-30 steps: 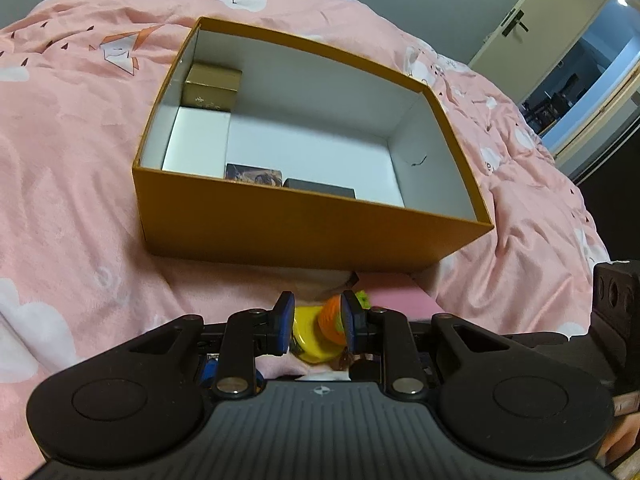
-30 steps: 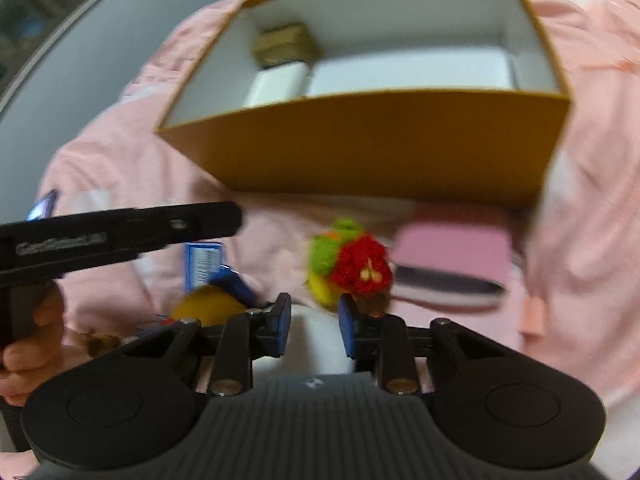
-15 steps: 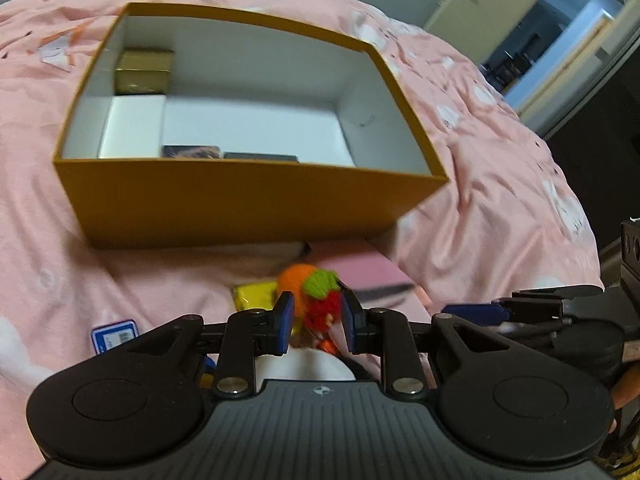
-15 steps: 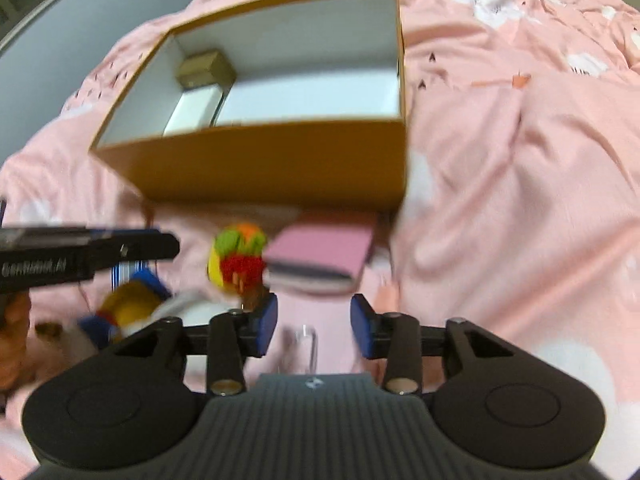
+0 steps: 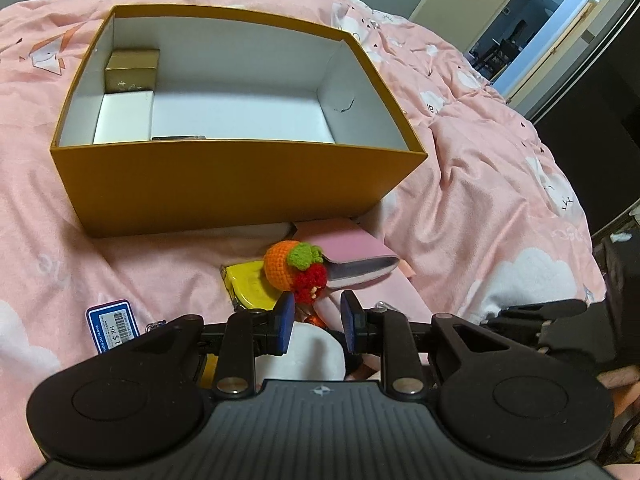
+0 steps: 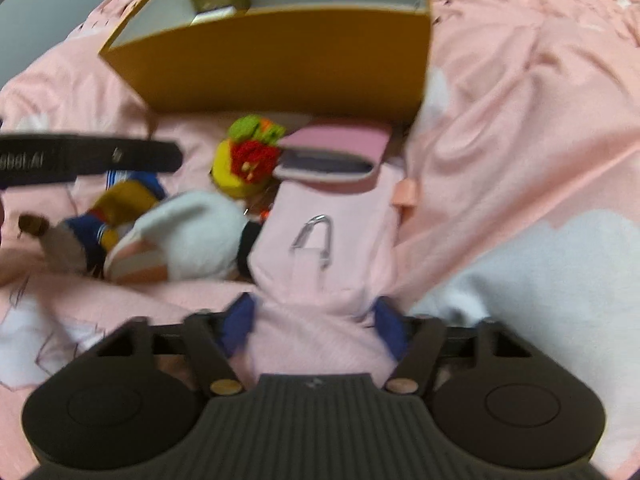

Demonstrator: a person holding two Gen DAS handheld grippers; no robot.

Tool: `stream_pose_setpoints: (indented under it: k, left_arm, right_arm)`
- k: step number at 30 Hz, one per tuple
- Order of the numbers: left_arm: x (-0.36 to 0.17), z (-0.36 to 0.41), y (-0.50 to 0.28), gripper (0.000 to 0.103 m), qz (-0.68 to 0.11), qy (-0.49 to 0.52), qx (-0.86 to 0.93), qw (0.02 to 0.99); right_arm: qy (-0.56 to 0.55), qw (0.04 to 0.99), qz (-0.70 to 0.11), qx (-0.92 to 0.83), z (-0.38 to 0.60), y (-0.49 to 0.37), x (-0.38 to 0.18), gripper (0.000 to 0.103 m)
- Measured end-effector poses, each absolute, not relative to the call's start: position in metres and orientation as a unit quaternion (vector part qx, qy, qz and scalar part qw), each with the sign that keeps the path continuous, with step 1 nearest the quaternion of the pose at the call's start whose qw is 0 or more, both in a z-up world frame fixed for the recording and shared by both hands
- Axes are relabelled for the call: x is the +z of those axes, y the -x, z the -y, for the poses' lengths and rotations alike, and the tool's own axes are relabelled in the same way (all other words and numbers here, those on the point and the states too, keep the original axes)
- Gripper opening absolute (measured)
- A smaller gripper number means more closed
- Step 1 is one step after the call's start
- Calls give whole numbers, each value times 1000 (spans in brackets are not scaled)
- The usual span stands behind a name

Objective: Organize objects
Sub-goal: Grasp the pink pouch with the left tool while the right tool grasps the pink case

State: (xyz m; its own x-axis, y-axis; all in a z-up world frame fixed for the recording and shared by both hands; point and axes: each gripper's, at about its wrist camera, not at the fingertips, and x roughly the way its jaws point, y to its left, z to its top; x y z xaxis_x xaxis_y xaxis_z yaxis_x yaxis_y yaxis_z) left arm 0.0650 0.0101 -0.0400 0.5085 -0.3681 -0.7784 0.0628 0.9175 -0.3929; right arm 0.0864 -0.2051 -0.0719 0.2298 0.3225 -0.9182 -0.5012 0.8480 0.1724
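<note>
Over on the left, the tag (image 5: 113, 325) with its barcode lies flat on the quilt (image 5: 500, 184): thin, light, hard to pinch unless taken by an edge. Next along, the left gripper (image 5: 313, 322) hangs part open over the pile with nothing between its pads, a white plush (image 5: 316, 354) right beneath them. The plush looks soft and squashy; a grip round its middle should hold, no fear of breakage.

Just ahead sits the crochet fruit (image 5: 294, 270), orange, green and red, resting on a yellow purse (image 5: 248, 286) and touching the pink case (image 5: 352, 258). The yarn is light and grippy, likely the easiest pick of the lot. The case looks stiffer and smoother; its long edges seem the place to clamp.

Behind everything, the box (image 5: 240, 188) stands open, a gold carton (image 5: 132, 70) and a white carton (image 5: 124, 116) stacked at its left end, most of the floor bare.

On the right, the right gripper (image 6: 314, 330) is spread wide, straddling a pink pouch (image 6: 320, 248) with a metal clip (image 6: 314, 240). The view is blurred, so contact cannot be told. The fabric will be limp and may sag; taking it near the clip strap looks wisest.
</note>
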Motion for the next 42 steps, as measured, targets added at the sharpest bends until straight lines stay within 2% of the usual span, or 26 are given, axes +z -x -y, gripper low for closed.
stream_pose_setpoints:
  k: [7,9,11,13,15,18,28,33,37,39,42]
  left_arm:
    - [-36,-6,-65,28,-464,153,-145,861]
    - [-36,-5,-66,28,-461,150,-151,861]
    - [-35,-1,-68,28,-454,139,-157,866]
    - [-35,5,-71,31,-446,115,-158,873]
    - [-37,13,-75,39,-441,91,-162,878]
    - [-45,27,-85,44,-446,63,-167,877]
    - [-75,63,-110,46,-439,3,-174,882]
    - [-79,69,-110,32,-434,-13,-165,886]
    - [-66,50,-99,28,-436,25,-178,882]
    - [-55,37,-94,27,-437,54,-185,878]
    - [-36,13,-84,26,-446,94,-178,872]
  right_arm:
    - [30,830,-485,273,209,-93,-38,43]
    - [23,840,-469,274,206,-100,-33,27]
    - [26,849,-455,268,202,-106,-36,19]
    - [30,860,-441,257,200,-113,-40,17]
    - [27,867,-432,246,200,-120,-43,15]
    - [16,874,-422,240,202,-125,-46,15]
    - [-11,881,-412,231,217,-142,-56,18]
    - [-4,881,-412,233,216,-141,-59,27]
    - [-49,867,-431,243,229,-140,-52,30]
    - [-79,862,-431,253,237,-137,-44,39]
    - [-113,853,-434,266,242,-136,-34,46]
